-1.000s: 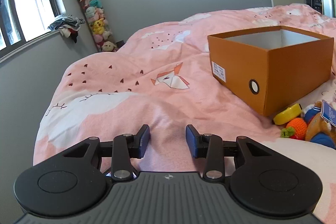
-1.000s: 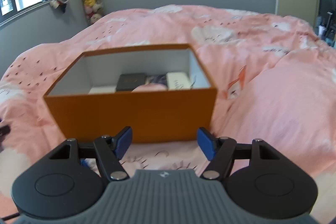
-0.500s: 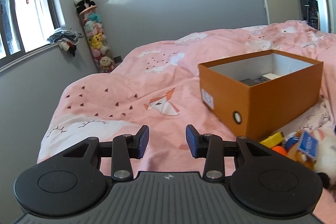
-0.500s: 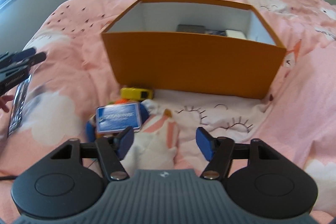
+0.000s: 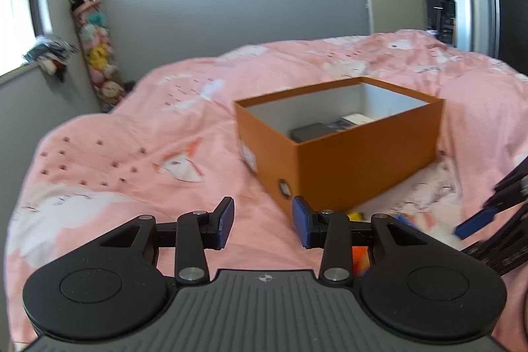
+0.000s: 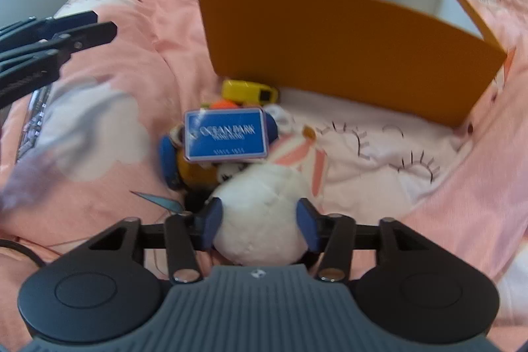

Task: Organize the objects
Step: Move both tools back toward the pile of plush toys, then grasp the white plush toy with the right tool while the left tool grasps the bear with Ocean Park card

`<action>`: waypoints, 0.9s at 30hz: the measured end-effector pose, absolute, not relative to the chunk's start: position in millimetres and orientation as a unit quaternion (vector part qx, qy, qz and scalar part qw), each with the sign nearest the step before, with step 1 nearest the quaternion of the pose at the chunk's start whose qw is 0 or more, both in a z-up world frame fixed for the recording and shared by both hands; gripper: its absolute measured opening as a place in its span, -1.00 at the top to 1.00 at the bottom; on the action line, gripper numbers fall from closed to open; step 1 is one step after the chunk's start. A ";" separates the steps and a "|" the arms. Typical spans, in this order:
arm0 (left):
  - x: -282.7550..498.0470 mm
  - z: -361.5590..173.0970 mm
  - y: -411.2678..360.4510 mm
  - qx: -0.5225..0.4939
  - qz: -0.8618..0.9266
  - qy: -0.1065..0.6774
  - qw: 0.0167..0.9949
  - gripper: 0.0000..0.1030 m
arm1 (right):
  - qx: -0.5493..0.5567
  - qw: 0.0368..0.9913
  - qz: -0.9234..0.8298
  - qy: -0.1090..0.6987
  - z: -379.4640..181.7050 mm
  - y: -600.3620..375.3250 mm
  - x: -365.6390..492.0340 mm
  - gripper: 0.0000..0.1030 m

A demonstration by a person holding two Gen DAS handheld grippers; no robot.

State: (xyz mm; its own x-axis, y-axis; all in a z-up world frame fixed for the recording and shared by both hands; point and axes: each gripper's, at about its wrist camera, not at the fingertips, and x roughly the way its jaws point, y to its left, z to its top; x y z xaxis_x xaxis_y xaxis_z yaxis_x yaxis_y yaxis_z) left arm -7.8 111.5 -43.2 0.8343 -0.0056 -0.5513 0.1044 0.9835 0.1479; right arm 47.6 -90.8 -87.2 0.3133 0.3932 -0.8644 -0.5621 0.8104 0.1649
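The white plush toy (image 6: 264, 216) lies on the pink bedcover (image 6: 445, 187), in front of the orange box (image 6: 346, 55) and not touching it. Its round body sits between the two fingers of the right gripper (image 6: 260, 225), which are spread wide on either side. I cannot tell if the pads already press the plush; nothing is lifted yet.

The risks, as I judge them: the body is soft and round, so if the fingers close only on the near edge, it may squeeze out and slip. A blue tag (image 6: 226, 134) rests on the toy's upper part, against a small heap — a yellow toy (image 6: 247, 89) and an orange and blue one (image 6: 184, 167). If the tag belongs to another toy, lifting could drag that one along or scatter the heap.

The left gripper (image 5: 263, 226) is open, holds nothing, and hangs over the bedcover beside the box. The box already contains some flat items (image 5: 312, 132).
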 end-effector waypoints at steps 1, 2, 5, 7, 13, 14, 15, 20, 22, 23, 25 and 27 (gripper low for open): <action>-7.1 -42.9 108.9 0.081 -0.041 0.291 0.952 0.12 | -0.080 0.804 0.297 0.508 -88.5 -91.1 47.9 -0.16; -5.7 -43.3 106.2 0.077 -0.054 0.297 0.950 0.12 | -0.080 0.804 0.299 0.508 -89.1 -90.7 47.6 -0.23; -1.1 -46.4 98.1 0.070 -0.084 0.314 0.943 0.12 | -0.082 0.796 0.313 0.511 -93.3 -84.0 47.5 -0.60; -0.8 -49.1 93.4 0.067 -0.094 0.324 0.939 0.12 | -0.091 0.794 0.313 0.512 -97.4 -78.6 48.1 -0.68; 0.8 -60.0 77.6 0.058 -0.135 0.364 0.920 0.12 | -0.120 0.796 0.299 0.513 -109.5 -67.8 50.9 -0.82; 2.0 -61.3 75.5 0.055 -0.142 0.370 0.916 0.12 | -0.124 0.798 0.291 0.513 -110.2 -68.9 51.1 -0.73; 3.8 -62.7 74.0 0.050 -0.152 0.379 0.911 0.12 | -0.127 0.802 0.279 0.513 -110.4 -71.4 51.8 -0.62; 9.8 -67.0 63.0 0.030 -0.200 0.414 0.887 -0.03 | -0.084 0.806 0.268 0.521 -103.3 -96.4 53.7 -0.52; 14.3 -68.8 58.0 0.036 -0.205 0.428 0.879 -0.04 | -0.069 0.814 0.256 0.516 -97.1 -105.9 53.6 -0.51; 17.1 -70.4 55.8 0.041 -0.204 0.436 0.875 -0.04 | -0.065 0.821 0.248 0.510 -92.8 -111.0 53.0 -0.50; 23.0 -73.2 52.7 0.049 -0.202 0.452 0.867 -0.04 | -0.063 0.834 0.232 0.497 -85.1 -118.7 51.8 -0.44; 30.7 -76.4 50.4 0.055 -0.199 0.472 0.857 -0.04 | -0.061 0.843 0.218 0.488 -77.9 -128.6 50.5 -0.31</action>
State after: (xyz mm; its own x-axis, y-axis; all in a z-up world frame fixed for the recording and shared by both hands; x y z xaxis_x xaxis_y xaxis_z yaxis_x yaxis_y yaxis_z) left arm 30.7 50.4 -76.4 0.4756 -0.2892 -0.8308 0.3936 0.9146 -0.0930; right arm 50.5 -128.6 -77.9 0.4297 0.3070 -0.8492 -0.4269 0.8978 0.1085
